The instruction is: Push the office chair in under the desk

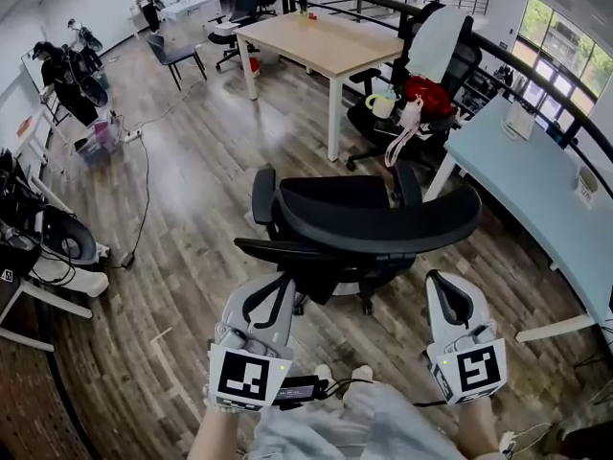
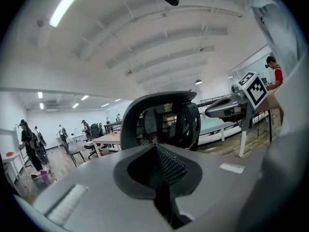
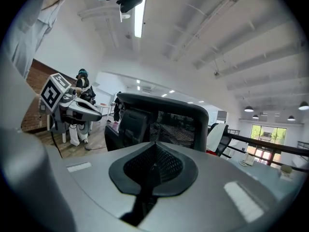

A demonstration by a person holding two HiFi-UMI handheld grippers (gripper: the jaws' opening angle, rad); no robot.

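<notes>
Although both grippers are held close behind the black mesh-backed office chair [image 1: 369, 220], the head view does not settle whether either one touches it. The left gripper [image 1: 268, 293] points at the chair's rear left corner, beside its armrest, and the right gripper [image 1: 447, 290] points at the rear right end of its curved backrest. Each gripper view shows its own jaws closed together with nothing between them, and the chair's mesh back rises just beyond. The chair's wheeled base is largely hidden beneath the seat. The person's legs are cut off at the bottom edge of the head view.

The chair stands on a grey-brown wood-plank floor [image 1: 192, 161] in a large open office. It faces away from the person and is not under any desk. The pale blue desk with white legs [image 1: 522, 175] lies to the chair's right, with its near edge apart from the chair.

Beyond the chair stands a light wooden table on white legs [image 1: 321, 41], its tabletop mostly bare. Between that table and the desk is a second black chair [image 1: 450, 60] carrying a red bag [image 1: 426, 94] and a pale cup [image 1: 383, 105]. A dark cable [image 1: 144, 185] trails across the floor well to the chair's left.
</notes>
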